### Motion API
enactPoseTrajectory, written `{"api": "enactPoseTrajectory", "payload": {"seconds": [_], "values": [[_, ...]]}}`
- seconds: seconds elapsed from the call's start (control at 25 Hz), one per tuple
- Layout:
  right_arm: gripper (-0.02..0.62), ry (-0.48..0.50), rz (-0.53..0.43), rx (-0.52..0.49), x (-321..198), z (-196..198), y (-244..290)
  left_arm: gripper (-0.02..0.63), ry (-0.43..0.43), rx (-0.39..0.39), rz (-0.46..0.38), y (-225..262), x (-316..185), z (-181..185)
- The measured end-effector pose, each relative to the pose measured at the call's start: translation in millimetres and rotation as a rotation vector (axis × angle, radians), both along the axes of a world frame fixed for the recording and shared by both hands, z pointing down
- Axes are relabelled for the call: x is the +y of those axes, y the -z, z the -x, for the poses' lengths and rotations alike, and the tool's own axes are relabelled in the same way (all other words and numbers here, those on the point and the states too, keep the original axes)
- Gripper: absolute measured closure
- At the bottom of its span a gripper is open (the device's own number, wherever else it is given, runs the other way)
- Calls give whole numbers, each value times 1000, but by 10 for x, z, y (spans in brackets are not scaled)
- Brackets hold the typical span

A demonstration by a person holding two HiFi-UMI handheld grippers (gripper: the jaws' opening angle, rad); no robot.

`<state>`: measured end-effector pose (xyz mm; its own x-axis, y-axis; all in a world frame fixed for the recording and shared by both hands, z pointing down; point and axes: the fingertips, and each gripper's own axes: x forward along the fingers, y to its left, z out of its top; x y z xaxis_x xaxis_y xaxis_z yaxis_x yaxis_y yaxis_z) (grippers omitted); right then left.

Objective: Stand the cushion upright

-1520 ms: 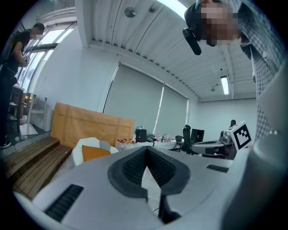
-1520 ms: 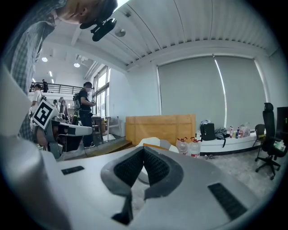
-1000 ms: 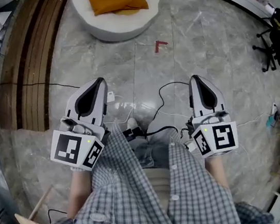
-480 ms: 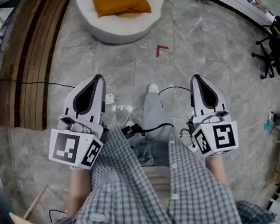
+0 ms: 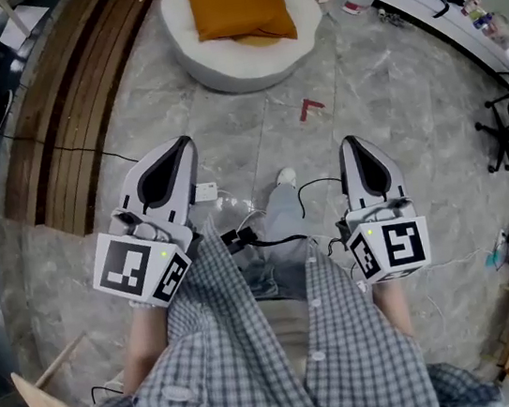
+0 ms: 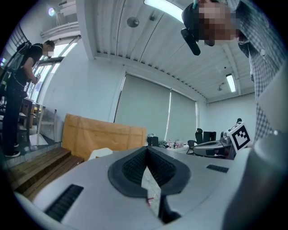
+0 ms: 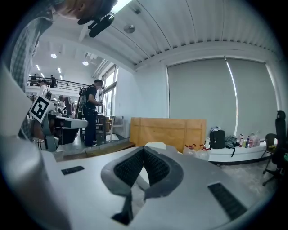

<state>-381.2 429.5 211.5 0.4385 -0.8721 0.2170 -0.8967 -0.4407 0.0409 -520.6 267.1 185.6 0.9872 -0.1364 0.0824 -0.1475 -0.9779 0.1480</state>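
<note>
Overall, grey stone floor [image 5: 416,145] filled most of the head view, with a wooden stepped platform [image 5: 69,102] along its left side. Round white seat [image 5: 215,66] stood at the top of the view. Orange cushion [image 5: 239,6] lay flat on that seat, not upright, well apart from both grippers. Person's checked shirt [image 5: 259,358] filled the lower middle.

Left gripper [image 5: 183,146] was held out level over the floor. Its ribbed pads [image 6: 135,165] met at the tips, nothing between them. Right gripper [image 5: 352,141] was held alongside, tipped slightly down. Its pads [image 7: 129,167] were likewise closed together and empty. Neither touched the seat or cushion.

Black cable [image 5: 274,239] ran between the two grippers. Small red corner mark [image 5: 311,107] sat on the floor between the seat and the grippers.
</note>
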Motion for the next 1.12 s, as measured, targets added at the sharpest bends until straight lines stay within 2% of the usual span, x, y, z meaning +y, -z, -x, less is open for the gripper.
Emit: {"api": "enactPoseTrajectory", "payload": {"seconds": [0.12,0.28,0.76,1.12], "values": [[589,12,8,2,-68,-199,-46,598,8,-1,3,-6,-51,-227],[589,10,-9,-5,-131,-657,-9,598,8,-18,-24,5,-86,-646],[590,41,3,-12,-341,-2010,10,598,45,-26,12,15,-268,-1924],[589,67,-8,-14,-461,-2743,-3,598,74,-26,-3,15,-326,-2582]]}}
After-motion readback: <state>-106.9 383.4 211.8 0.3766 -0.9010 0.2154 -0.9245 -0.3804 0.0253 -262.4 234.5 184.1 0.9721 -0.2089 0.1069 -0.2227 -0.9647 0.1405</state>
